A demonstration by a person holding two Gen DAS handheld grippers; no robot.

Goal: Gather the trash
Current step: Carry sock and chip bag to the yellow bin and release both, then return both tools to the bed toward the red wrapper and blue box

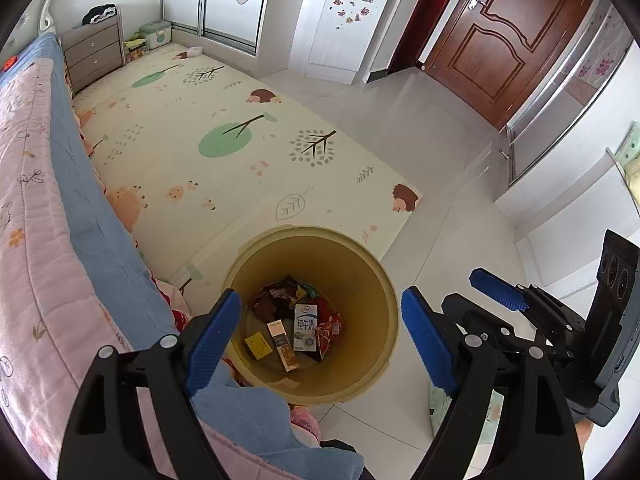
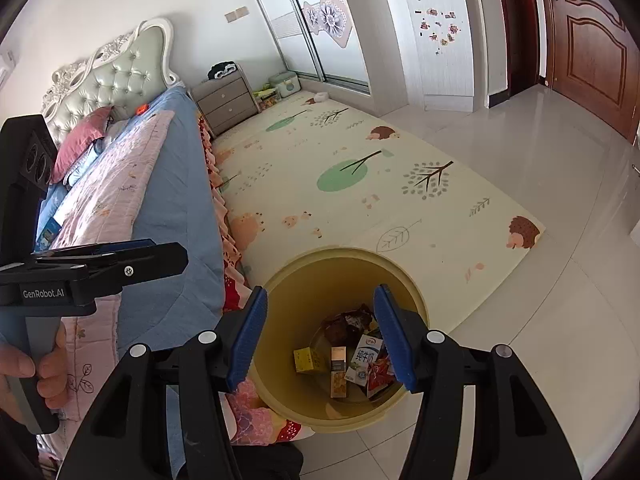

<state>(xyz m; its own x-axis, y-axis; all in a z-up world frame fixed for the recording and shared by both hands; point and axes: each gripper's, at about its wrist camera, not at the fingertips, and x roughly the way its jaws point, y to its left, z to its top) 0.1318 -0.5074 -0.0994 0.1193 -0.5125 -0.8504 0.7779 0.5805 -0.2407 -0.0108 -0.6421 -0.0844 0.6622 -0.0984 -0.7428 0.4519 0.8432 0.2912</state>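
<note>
A yellow trash bin (image 1: 360,280) stands on the floor beside the bed, and it also shows in the right wrist view (image 2: 292,320). Inside lie a white milk carton (image 1: 305,326), a yellow box (image 1: 258,345), a narrow snack box (image 1: 283,345) and several wrappers (image 1: 280,298). The milk carton (image 2: 365,360) and the yellow box (image 2: 305,360) show in the right wrist view too. My left gripper (image 1: 320,340) is open and empty above the bin. My right gripper (image 2: 320,336) is open and empty above the bin, and it appears at the right of the left wrist view (image 1: 500,292).
A bed with a pink quilt (image 2: 120,200) and blue sheet (image 1: 92,220) runs along the left. A patterned play mat (image 1: 224,140) covers the floor beyond the bin. A grey nightstand (image 1: 94,54), a white cabinet (image 2: 436,40) and a brown door (image 1: 508,36) stand farther off.
</note>
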